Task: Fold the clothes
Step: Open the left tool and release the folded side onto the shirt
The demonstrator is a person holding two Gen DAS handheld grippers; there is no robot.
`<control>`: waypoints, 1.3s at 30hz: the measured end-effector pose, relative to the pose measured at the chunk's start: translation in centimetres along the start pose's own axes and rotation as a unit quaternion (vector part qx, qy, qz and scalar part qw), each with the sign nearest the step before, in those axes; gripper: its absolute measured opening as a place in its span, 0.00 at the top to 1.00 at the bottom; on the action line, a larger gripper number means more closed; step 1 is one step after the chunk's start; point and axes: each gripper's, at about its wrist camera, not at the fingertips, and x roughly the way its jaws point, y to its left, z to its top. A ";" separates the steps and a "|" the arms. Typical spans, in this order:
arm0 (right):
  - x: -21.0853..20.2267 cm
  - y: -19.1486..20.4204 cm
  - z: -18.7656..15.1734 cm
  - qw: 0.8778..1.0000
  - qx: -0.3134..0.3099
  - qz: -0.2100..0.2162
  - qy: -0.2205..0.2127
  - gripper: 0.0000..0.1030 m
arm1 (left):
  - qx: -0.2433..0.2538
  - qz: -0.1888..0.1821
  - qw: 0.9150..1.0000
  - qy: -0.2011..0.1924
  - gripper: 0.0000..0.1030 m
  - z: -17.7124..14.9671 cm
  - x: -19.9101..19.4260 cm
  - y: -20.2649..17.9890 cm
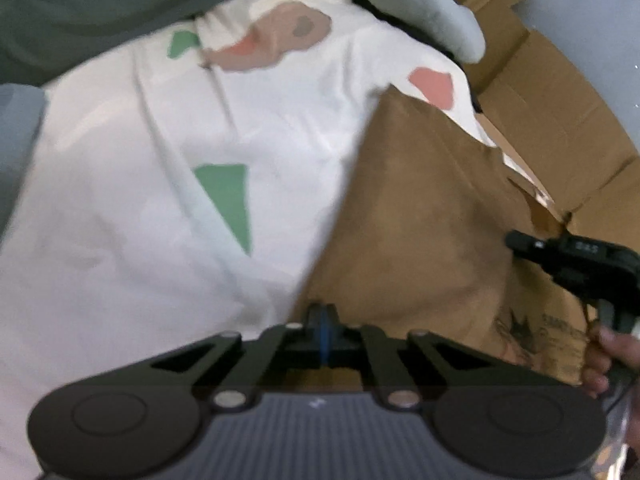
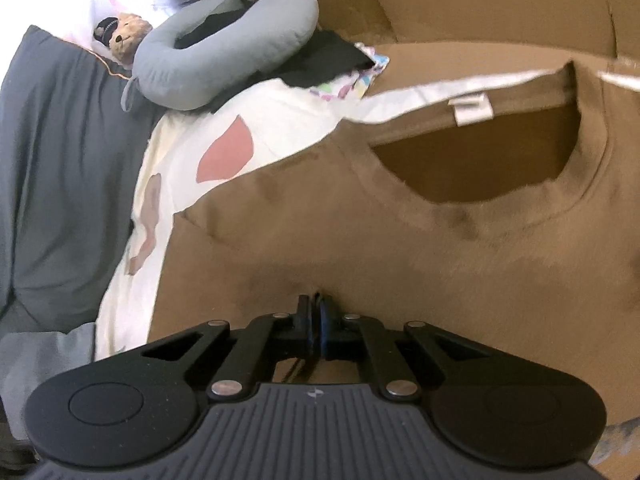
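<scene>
A brown shirt (image 2: 400, 240) lies partly spread over a white sheet (image 1: 140, 200) printed with green and pink shapes. In the right wrist view its round neck opening faces the camera, with a white label (image 2: 470, 110) sewn inside the back of the collar. The cloth is rumpled, with darker creases below the neckline. In the left wrist view the shirt is blurred; a dark print (image 1: 516, 328) shows on it low at the right.

The left gripper (image 1: 322, 316) points down at the shirt's edge where brown meets white, its fingers pressed together on the cloth. The right gripper (image 2: 316, 304) has its fingers closed too, pinching a fold of the shirt below the collar. In the left wrist view the right gripper (image 1: 576, 264) comes in from the right, a hand (image 1: 608, 356) on its handle.

A grey curved pillow (image 2: 224, 48) and a teddy bear (image 2: 128, 34) lie beyond the sheet, beside a dark grey cover (image 2: 60, 160). Cardboard boxes (image 1: 560, 120) stand behind the shirt.
</scene>
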 end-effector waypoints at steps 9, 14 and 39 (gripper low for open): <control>-2.6 -0.4 -0.3 0.999 0.027 -0.002 -0.023 0.93 | 0.004 -0.001 0.999 -0.035 0.76 -0.4 -3.2 1.0; -4.2 -0.3 -1.3 1.000 0.021 0.000 -0.022 0.74 | 0.019 -0.001 0.999 -0.026 0.62 -0.9 -2.9 0.7; -21.1 -8.4 -5.6 0.991 0.012 -0.113 -0.073 0.74 | 0.042 -0.010 0.999 -0.015 0.79 0.7 -6.2 1.3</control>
